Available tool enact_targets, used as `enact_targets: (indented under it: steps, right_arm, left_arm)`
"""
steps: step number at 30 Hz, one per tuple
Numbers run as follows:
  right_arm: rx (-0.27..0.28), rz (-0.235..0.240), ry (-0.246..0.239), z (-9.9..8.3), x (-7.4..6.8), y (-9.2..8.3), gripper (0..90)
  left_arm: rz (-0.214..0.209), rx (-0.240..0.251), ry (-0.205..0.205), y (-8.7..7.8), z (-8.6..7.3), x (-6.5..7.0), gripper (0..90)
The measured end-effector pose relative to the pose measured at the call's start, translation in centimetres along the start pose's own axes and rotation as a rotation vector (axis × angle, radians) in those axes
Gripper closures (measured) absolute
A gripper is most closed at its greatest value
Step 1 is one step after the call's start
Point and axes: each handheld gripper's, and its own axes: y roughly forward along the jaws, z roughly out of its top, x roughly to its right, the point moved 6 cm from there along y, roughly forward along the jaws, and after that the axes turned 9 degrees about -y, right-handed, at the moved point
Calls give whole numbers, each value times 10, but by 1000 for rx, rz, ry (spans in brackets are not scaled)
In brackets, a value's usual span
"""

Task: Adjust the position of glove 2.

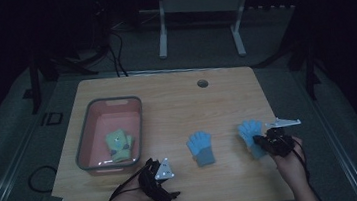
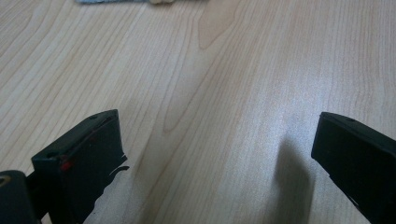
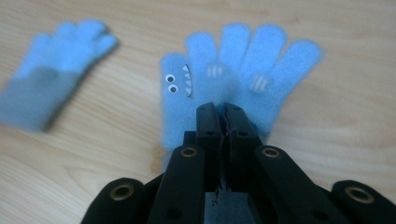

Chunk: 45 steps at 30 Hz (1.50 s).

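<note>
While pinched – blue glove (image 3: 243,70) | within right claw (image 3: 223,112) – palm

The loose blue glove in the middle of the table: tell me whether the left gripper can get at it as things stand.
Probably yes. The left gripper is open and empty, and only bare table lies between it and the loose blue glove; the pink bin sits off to its other side.

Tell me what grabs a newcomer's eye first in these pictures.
Two light-blue gloves on the wooden table stand out: the right gripper is pinched shut on the blue glove with a face at the table's right, its googly eyes and teeth plain in the right gripper view. The other blue glove lies flat at the middle. At the left, a pink bin holds a green glove, with the left gripper open near it.
</note>
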Motion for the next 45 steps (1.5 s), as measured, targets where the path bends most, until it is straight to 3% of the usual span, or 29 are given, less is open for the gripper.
enact_targets:
  steps: [5, 12, 19, 29, 34, 38, 42, 45]
  right_arm:
    - [28, -26, 47, 20, -17, 3, 865]
    - [55, -62, 166, 31, -34, 10, 865]
    - [16, -99, 186, 24, -46, 29, 865]
    - [-48, -135, 216, 8, -42, 57, 850]
    - [-66, -151, 193, 3, -41, 66, 828]
    - [-63, -140, 184, 6, -41, 60, 773]
    - [-51, -167, 128, 8, -35, 51, 722]
    - [-34, -133, 81, 9, -31, 49, 694]
  left_arm:
    - [-4, 4, -4, 0, 0, 1, 25]
    - [-10, 6, -2, -1, 1, 2, 25]
    - [-15, 7, 9, -1, 1, 3, 25]
    - [-10, 16, -1, -1, 2, 3, 25]
    - [-10, 5, 7, 0, 1, 3, 25]
    - [-9, -1, 13, 0, 0, 3, 25]
    - [-13, 1, 11, 0, 0, 3, 25]
    - [-12, 2, 5, 0, 0, 4, 25]
